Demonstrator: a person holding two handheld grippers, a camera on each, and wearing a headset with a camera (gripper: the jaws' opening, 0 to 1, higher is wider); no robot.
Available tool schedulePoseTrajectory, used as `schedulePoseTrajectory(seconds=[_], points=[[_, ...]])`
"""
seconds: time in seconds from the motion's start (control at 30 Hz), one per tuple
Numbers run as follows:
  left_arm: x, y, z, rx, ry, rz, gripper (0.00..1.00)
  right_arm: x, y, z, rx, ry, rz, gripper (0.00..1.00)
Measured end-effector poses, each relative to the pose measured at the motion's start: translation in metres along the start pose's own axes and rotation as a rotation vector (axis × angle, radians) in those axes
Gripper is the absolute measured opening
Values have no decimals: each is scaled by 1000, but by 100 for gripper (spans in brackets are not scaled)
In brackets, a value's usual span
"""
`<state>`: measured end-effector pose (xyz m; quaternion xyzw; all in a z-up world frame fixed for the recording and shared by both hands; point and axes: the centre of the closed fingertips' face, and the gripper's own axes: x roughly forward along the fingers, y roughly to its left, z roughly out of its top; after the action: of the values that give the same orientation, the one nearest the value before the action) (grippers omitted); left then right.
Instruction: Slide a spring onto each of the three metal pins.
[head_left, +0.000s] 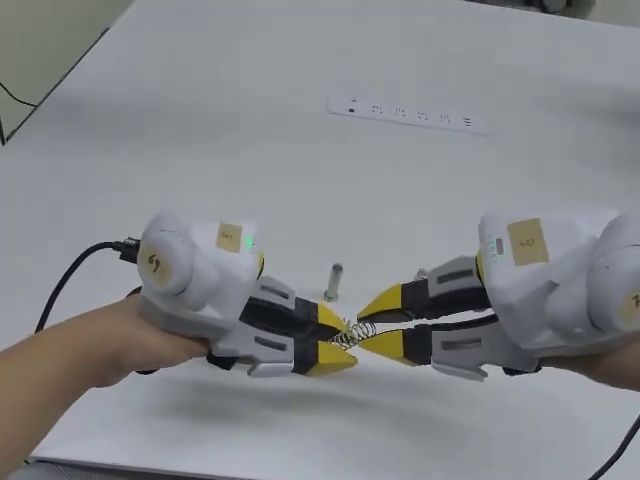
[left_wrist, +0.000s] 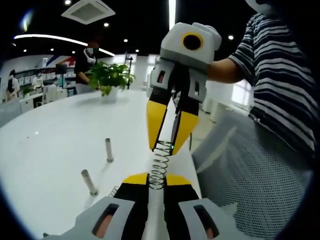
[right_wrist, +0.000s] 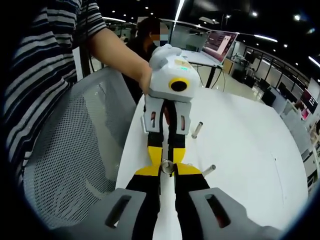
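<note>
A short steel spring (head_left: 351, 335) hangs in the air between the two grippers, just above the white table (head_left: 300, 180). My left gripper (head_left: 343, 347) comes in from the left and is shut on one end of the spring (left_wrist: 159, 165). My right gripper (head_left: 363, 329) faces it tip to tip and pinches the other end, seen as a small ring (right_wrist: 166, 167) between its yellow tips. One metal pin (head_left: 334, 281) stands upright just behind the jaws. Two pins (left_wrist: 108, 149) (left_wrist: 89, 181) stand left of the spring in the left gripper view.
A white power strip (head_left: 408, 114) lies at the far side of the table. The table's left edge (head_left: 60, 85) runs diagonally. A black cable (head_left: 70, 275) trails from the left gripper. A mesh chair (right_wrist: 75, 155) and the person's striped shirt (left_wrist: 280, 75) sit close behind.
</note>
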<state>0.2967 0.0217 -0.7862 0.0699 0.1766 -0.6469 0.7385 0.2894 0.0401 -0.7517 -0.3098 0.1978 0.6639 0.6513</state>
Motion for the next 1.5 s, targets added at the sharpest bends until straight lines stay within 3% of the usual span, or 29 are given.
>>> schedulePoseTrajectory(seconds=[0.43,0.53,0.8,0.93,1.03,1.37,1.5], points=[[0,1,1,9,7,2,3,3,0,5,-22,-8,4,6],[1,-1,3,5,-4,-6,3,2,-1,15,8,-57,11,6],[1,0,7,15,-5,7,3,7,-2,21,-19,-68,-4,6],[0,1,3,21,16,15,3,13,-1,21,-38,-74,-25,6],[-1,3,4,-10,8,27,4,13,-2,24,-40,-89,-37,6],[-5,5,2,-28,16,48,6,14,-1,23,-84,-49,-42,6],[-9,9,1,-33,22,68,12,15,-1,22,-85,-39,-39,6]])
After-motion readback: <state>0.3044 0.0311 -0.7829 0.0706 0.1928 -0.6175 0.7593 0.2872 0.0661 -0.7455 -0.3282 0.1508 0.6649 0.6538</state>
